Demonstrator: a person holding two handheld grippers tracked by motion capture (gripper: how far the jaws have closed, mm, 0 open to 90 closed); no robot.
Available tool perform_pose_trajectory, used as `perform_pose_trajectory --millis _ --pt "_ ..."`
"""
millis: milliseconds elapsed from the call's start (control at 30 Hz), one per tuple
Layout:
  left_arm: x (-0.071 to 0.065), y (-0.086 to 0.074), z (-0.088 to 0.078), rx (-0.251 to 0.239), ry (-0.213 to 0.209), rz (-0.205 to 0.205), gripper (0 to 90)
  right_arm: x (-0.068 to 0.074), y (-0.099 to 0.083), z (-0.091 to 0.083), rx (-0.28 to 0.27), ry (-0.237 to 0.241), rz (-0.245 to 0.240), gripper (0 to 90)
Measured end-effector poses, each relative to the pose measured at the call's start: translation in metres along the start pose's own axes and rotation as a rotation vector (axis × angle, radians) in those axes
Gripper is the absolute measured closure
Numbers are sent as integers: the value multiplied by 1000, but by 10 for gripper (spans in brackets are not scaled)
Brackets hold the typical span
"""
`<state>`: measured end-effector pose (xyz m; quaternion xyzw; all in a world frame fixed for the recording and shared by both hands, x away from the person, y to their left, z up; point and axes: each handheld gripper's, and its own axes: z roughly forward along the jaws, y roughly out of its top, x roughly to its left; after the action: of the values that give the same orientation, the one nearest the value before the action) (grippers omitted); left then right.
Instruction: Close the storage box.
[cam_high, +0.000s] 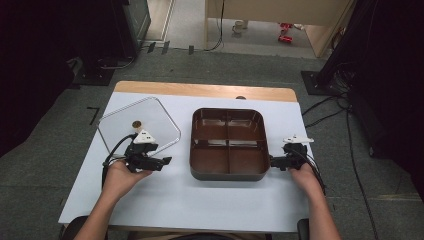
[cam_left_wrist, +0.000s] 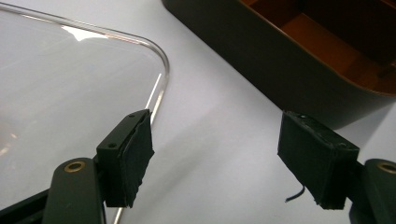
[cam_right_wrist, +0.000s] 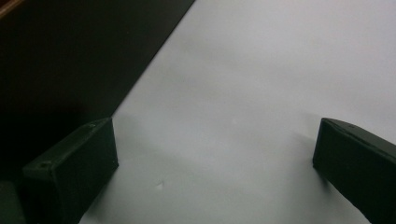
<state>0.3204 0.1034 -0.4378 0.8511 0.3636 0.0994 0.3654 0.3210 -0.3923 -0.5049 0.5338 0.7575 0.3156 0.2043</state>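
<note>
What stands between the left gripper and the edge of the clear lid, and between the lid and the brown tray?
Nothing visible. The left gripper, jaws open, sits at the rim of the clear lid. Bare white table separates the lid from the brown tray.

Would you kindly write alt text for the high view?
A brown four-compartment tray sits on a white table, with a clear lid lying flat to its left. The left gripper and right gripper, both open, flank the tray.

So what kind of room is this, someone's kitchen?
Probably not: it looks like a lab or recording studio. Black stands and loose cables ring a white-topped table on grey carpet, with hand-held grippers.
</note>
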Motion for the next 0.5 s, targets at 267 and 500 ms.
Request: perform_pose_trajectory --millis 267,500 --pt "15 1 0 -12 22 -17 268 0 0 0 0 0 0 0" --pt "31 0 0 -21 51 -37 268 0 0 0 0 0 0 0"
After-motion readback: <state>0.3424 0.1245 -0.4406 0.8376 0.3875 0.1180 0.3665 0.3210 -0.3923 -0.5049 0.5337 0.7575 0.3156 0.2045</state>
